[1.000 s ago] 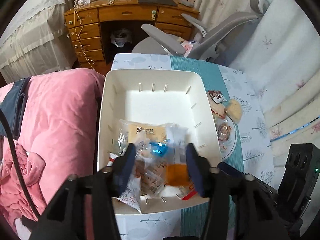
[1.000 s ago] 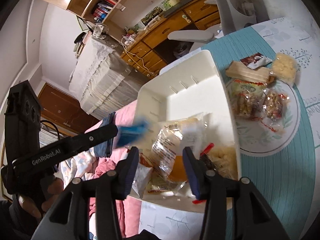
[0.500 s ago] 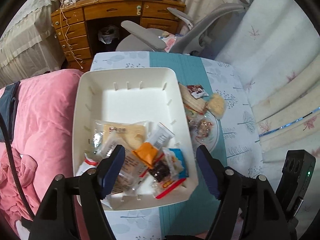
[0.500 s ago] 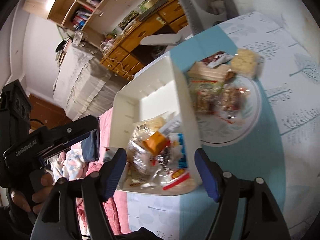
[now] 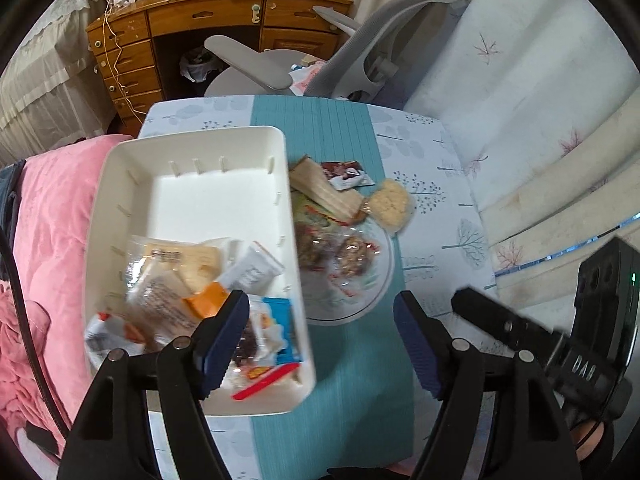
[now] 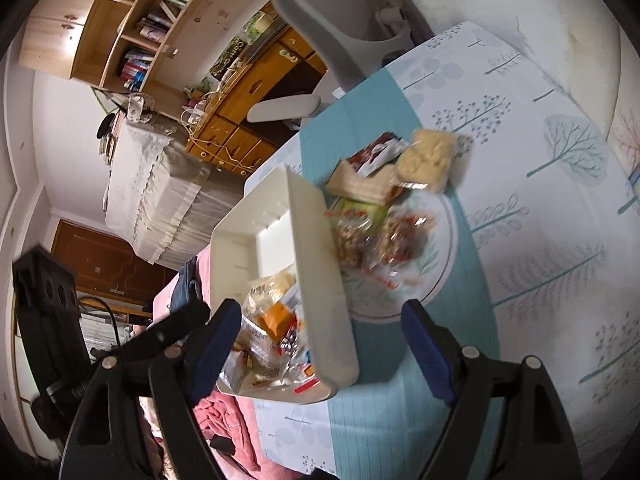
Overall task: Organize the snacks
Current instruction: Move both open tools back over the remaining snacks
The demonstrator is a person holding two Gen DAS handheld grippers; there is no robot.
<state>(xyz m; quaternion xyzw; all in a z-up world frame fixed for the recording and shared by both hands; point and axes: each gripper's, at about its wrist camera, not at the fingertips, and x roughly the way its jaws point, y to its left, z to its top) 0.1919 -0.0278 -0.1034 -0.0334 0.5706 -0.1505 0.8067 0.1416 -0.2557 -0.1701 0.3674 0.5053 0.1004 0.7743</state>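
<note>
A: What is seen from one wrist only?

B: From the left wrist, the wooden desk (image 5: 224, 20) is met head-on; from the right wrist, bookshelves (image 6: 140, 28) and a brown door (image 6: 104, 260) are shown.

A: And the tools?

B: The left gripper (image 5: 320, 340) is spread, nothing between its fingers. The right gripper (image 6: 320, 356) is spread too, its jaws having just been opening, nothing gripped.

A: The surface?

B: A table with a tree-print cloth (image 5: 440, 208) and a teal runner (image 5: 352, 400), beside a pink blanket (image 5: 52, 216) and a grey chair (image 5: 360, 52).

A: The snacks?

B: One white bin (image 5: 192, 200) is piled with wrapped snacks (image 5: 192, 292) at its near end. One plate (image 5: 384, 272) lies just beside it, with about six packets (image 5: 352, 256) on and around it.
</note>
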